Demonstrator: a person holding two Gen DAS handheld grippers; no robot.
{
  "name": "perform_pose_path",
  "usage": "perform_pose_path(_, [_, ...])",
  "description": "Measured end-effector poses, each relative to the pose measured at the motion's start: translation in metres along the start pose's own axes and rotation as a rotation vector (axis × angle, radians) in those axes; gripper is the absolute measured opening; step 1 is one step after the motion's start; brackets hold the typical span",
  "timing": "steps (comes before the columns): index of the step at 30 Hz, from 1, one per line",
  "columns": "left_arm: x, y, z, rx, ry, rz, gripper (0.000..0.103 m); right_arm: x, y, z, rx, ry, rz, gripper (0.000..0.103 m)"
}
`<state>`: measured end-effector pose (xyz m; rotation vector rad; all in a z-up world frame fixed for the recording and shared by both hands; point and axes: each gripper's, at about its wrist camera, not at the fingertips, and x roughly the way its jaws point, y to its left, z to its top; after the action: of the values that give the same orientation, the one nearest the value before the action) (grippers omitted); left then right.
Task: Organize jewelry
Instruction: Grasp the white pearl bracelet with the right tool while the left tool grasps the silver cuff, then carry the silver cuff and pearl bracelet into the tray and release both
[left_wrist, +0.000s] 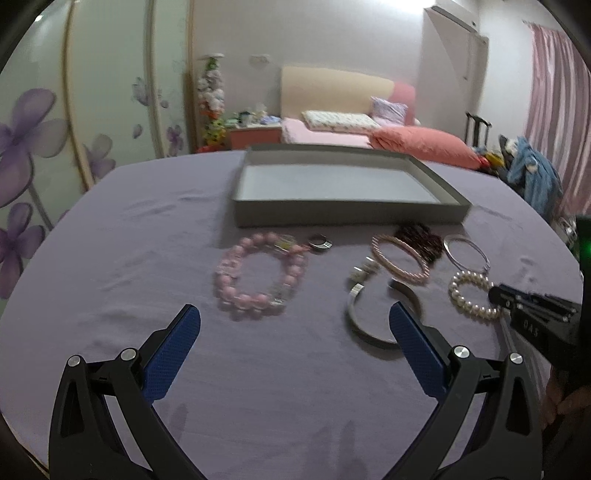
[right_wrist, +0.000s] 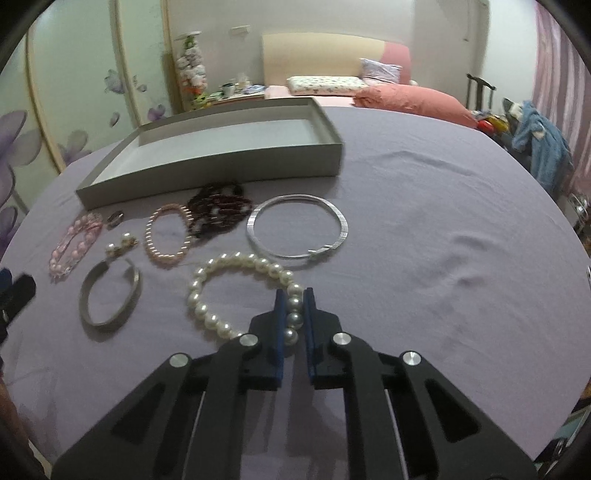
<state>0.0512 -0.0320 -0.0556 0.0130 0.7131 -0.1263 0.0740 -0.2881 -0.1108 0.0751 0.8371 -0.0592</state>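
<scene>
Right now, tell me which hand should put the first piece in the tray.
Right. Its tongs are shut on the white pearl bracelet, ready to carry to the empty grey tray. The left tongs are open, holding nothing.

Dim indoor light, soft blur, fisheye-warped edges.

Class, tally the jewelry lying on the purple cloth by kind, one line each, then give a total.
Beaded bracelets: 4 (white pearl, pink bead, small pink pearl, dark red)
Metal bangles: 2 (cuff, thin hoop)
Rings: 1
Pearl earrings: 1 pair
Total: 8
</scene>
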Motion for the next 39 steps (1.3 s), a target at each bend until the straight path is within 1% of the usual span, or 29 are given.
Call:
perform_pose_path(4, [0.013,-0.024,0.001,0.053,0.055,-0.041,0.101,-0.001,-0.01,0.001,0.02,-0.002,0.0,0.01])
perform_pose_path(7, [0.025,-0.041,0.0,0.081,0.097,-0.054,0.101,-0.001,-0.012,0.001,0.024,-0.004,0.008,0.01])
perform_pose_path(11, [0.041,-0.049,0.0,0.073,0.152,-0.053,0.101,-0.002,-0.013,0.001,0.028,-0.007,0.017,0.01])
perform_pose_path(15, [0.051,-0.052,0.001,0.059,0.184,-0.039,0.101,-0.001,-0.012,0.001,0.027,-0.01,0.019,0.01])
perform_pose_path(17, [0.055,-0.052,0.001,0.047,0.216,-0.044,0.1,-0.001,-0.013,0.001,0.026,-0.011,0.019,0.01])
perform_pose_path(21, [0.058,-0.051,0.002,0.046,0.211,-0.019,0.09,-0.001,-0.012,0.0,0.023,-0.011,0.019,0.01])
perform_pose_path(22, [0.058,-0.051,0.002,0.042,0.209,-0.018,0.089,-0.001,-0.011,0.001,0.02,-0.011,0.021,0.01])
perform_pose_path(25, [0.056,-0.049,0.003,0.04,0.202,-0.018,0.081,-0.002,-0.009,0.0,0.011,-0.01,0.027,0.01])
perform_pose_path(27, [0.053,-0.048,0.005,0.036,0.194,-0.015,0.068,-0.002,-0.008,0.0,0.003,-0.009,0.035,0.01])
perform_pose_path(29, [0.052,-0.043,0.005,0.03,0.192,-0.022,0.068,-0.002,-0.007,0.0,-0.001,-0.008,0.037,0.01])
perform_pose_path(35, [0.051,-0.039,0.004,0.039,0.196,0.001,0.069,-0.001,-0.006,0.001,0.004,-0.009,0.037,0.011])
perform_pose_path(39, [0.051,-0.038,0.005,0.036,0.195,-0.001,0.068,0.0,-0.006,0.001,0.001,-0.011,0.037,0.011])
